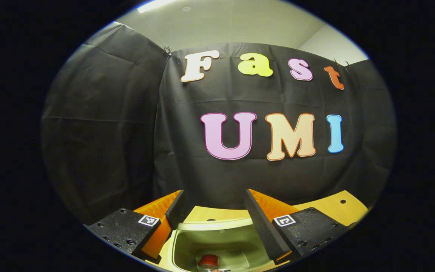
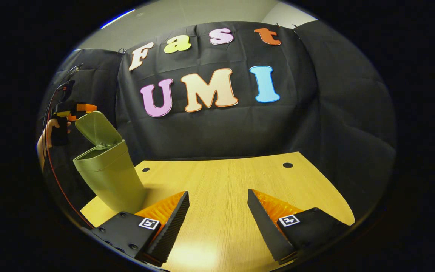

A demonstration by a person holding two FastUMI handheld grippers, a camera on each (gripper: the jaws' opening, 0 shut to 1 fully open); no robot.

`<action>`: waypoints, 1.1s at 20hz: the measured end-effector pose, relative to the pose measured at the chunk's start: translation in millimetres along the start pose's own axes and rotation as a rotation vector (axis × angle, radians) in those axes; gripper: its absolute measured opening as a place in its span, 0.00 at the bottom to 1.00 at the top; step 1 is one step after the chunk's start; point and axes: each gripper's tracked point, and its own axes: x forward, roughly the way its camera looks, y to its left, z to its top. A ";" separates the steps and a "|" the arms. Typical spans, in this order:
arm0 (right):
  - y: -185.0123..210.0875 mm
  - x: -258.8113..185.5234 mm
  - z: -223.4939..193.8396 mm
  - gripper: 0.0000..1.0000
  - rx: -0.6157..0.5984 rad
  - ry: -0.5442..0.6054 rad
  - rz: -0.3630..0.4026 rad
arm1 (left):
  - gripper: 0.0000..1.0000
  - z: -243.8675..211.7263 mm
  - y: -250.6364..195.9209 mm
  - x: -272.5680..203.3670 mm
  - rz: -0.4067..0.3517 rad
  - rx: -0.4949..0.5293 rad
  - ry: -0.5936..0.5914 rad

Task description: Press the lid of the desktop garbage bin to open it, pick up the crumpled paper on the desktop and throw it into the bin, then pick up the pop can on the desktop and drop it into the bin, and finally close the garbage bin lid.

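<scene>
Wooden desktop before the black cloth wall: I hold the right gripper low over bare wood, fingers spread wide, gripping nothing. My left gripper hangs above the green bin, fingers equally apart and empty. Its lid stands raised, and the pop can lies inside the bin.

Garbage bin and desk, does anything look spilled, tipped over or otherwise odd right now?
Nothing stands out. The garbage bin stands upright on the desk with its lid raised, and a red-topped can lies inside. The left claw hangs open above the opening.
</scene>
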 end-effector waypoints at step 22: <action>80.6 16.4 -2.0 0.98 -0.096 0.044 0.132 | 0.95 -135.4 -24.5 -45.9 -0.078 -0.076 0.173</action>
